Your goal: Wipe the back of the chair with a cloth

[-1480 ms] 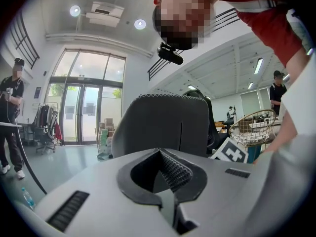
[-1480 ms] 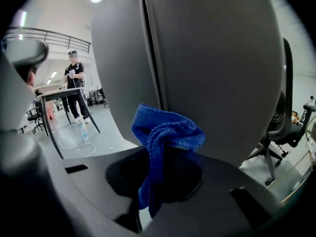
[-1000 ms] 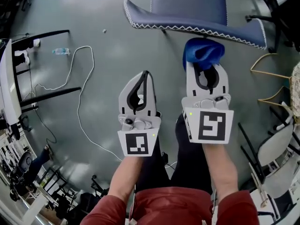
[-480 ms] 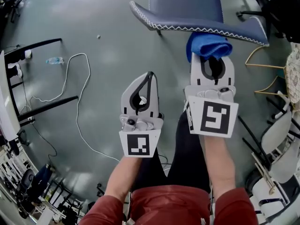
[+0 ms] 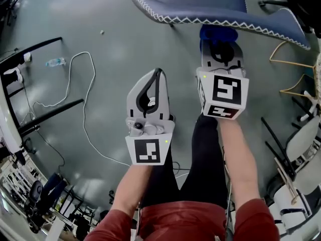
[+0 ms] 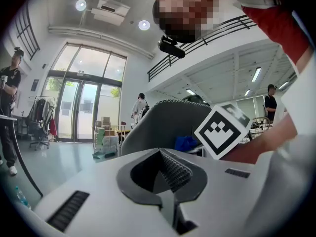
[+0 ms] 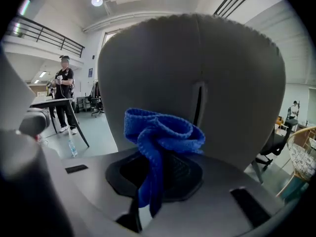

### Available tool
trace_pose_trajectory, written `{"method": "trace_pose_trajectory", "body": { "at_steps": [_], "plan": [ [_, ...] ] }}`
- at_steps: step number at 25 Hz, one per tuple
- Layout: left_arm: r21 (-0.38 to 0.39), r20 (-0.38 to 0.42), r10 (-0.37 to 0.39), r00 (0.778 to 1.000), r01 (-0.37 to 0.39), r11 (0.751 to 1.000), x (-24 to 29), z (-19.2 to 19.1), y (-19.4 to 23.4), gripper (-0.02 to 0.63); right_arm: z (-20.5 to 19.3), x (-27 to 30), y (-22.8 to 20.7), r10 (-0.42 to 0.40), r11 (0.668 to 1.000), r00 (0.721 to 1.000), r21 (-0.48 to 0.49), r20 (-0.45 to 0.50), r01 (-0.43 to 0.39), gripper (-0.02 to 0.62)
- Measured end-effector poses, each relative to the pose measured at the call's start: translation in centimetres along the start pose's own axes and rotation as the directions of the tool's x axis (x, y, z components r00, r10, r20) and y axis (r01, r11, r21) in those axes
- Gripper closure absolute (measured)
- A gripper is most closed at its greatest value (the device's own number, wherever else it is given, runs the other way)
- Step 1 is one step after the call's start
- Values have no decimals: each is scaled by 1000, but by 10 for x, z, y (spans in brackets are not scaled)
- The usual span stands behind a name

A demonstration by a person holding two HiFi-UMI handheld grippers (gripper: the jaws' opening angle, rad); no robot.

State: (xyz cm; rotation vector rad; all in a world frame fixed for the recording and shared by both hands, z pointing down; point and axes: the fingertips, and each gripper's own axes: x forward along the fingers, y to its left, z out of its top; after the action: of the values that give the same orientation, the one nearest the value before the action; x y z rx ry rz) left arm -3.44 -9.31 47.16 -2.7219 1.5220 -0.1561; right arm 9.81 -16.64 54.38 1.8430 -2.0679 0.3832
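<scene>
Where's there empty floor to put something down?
Bare floor lies between the white cable and the blue chair, left of the left gripper. The right side is crowded with chair frames; table legs fill the far left.

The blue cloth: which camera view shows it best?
The right gripper view: the blue cloth fills its centre, pinched in the right claw before the chair back. The head view shows only part of it; the left gripper view, a small patch.
</scene>
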Motion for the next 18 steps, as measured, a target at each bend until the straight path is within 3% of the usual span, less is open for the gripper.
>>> {"method": "trace_pose_trajectory", "body": {
  "at_steps": [7, 12, 18],
  "plan": [
    [-2, -28, -22, 999, 22, 1000, -6, -23, -6, 592, -50, 54, 1, -11, 1000, 998, -27, -60, 9, 537],
    [-1, -43, -36, 998, 36, 999, -8, -56, 1, 592, -108, 100, 9, -10, 1000, 993, -25, -121, 7, 537],
    [5, -39, -33, 999, 33, 999, -9, -61, 11, 592, -149, 129, 10, -6, 998, 983, -56, -185, -4, 537]
  ]
}}
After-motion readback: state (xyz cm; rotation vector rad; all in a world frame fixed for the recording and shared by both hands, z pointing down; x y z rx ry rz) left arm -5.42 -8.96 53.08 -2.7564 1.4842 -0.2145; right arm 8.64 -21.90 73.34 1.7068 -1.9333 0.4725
